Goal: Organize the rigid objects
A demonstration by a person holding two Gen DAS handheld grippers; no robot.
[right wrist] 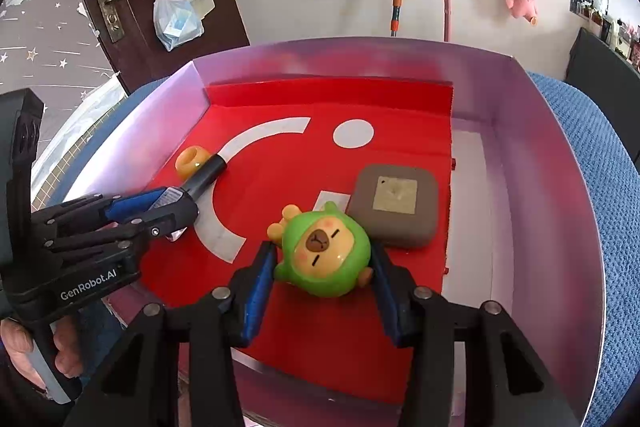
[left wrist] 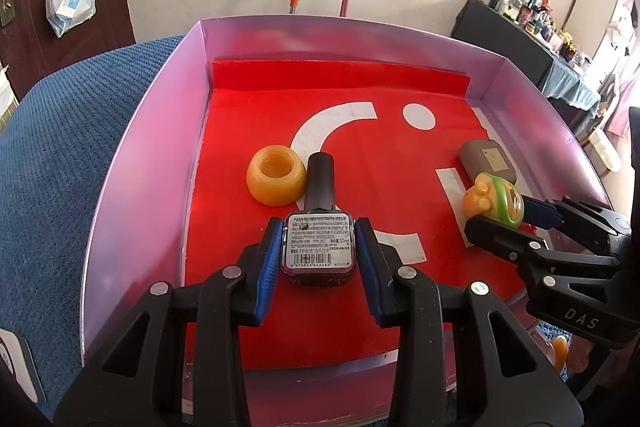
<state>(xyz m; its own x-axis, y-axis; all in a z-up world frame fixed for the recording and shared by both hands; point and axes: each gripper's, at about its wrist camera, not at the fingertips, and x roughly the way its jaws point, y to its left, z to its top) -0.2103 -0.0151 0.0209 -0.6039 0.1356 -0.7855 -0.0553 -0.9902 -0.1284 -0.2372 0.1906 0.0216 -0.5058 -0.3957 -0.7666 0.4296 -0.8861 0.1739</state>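
Note:
My left gripper [left wrist: 319, 241] is shut on a dark nail polish bottle [left wrist: 319, 247], its label facing up and its black cap [left wrist: 320, 179] pointing away, low over the red floor of the pink box [left wrist: 140, 155]. Beside the cap lies an orange ring-shaped cup [left wrist: 276, 179]. My right gripper [right wrist: 323, 261] is shut on a green and yellow capybara toy [right wrist: 324, 257], also seen from the left as the toy [left wrist: 496, 201]. Just behind the toy rests a grey square case [right wrist: 394, 211]. In the right wrist view the left gripper [right wrist: 168, 205] holds the bottle at the left.
The box [right wrist: 560, 227] has tall pink walls and a red liner with white shapes, and stands on a blue knitted cloth [left wrist: 52, 167]. A person's hand [right wrist: 24, 355] holds the left tool. Plush toys and a mop hang on the wall behind.

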